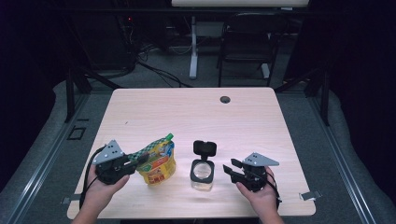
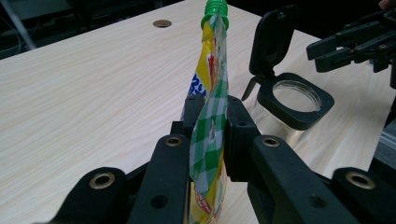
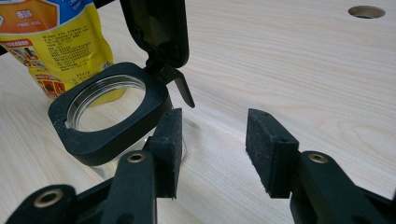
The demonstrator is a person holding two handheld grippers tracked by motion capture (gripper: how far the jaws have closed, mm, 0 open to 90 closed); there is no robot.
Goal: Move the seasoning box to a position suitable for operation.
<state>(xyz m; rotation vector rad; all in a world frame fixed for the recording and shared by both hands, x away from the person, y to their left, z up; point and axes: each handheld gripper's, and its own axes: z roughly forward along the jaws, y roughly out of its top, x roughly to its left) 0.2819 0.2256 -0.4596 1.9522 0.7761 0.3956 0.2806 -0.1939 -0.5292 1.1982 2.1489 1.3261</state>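
Step in hand: the left claw point(image 1: 140, 161) grips the pouch point(image 1: 158, 163) by its side seam, and the jar point(image 1: 202, 173) stands ready with its lid point(image 1: 204, 148) flipped up. Judged from this layout, the work is a pour from pouch to jar, and it is at the pick-up stage.

Left side. The left hand point(image 1: 100, 189) enters from 6 o'clock and holds its claw about level, pointing toward 3 o'clock. In the left gripper view the two pads point(image 2: 236, 135) stand on either side of the green-checked seam; the jaws are narrow and appear to press on the pouch. The pouch stands upright on the worktop point(image 1: 187, 116), its green cap point(image 2: 215, 7) at the top, tilted toward 1 o'clock in the high view.

Centre. The jar stands just beside the pouch, at its 3 o'clock, not touching it. Its mouth is open and its lid stands upright at the 12 o'clock rim.

Right side. The right hand point(image 1: 261, 193) rests at the 3 o'clock side of the jar. The right claw point(image 1: 231, 167) points toward 9 o'clock with jaws wide and nothing between them; one pad point(image 3: 169, 149) lies just beside the jar wall.

Next move, as a judgement: the cap is on, so the right claw must remove it or steady the jar before any pour. The thin seam grip may slip; lift slowly.
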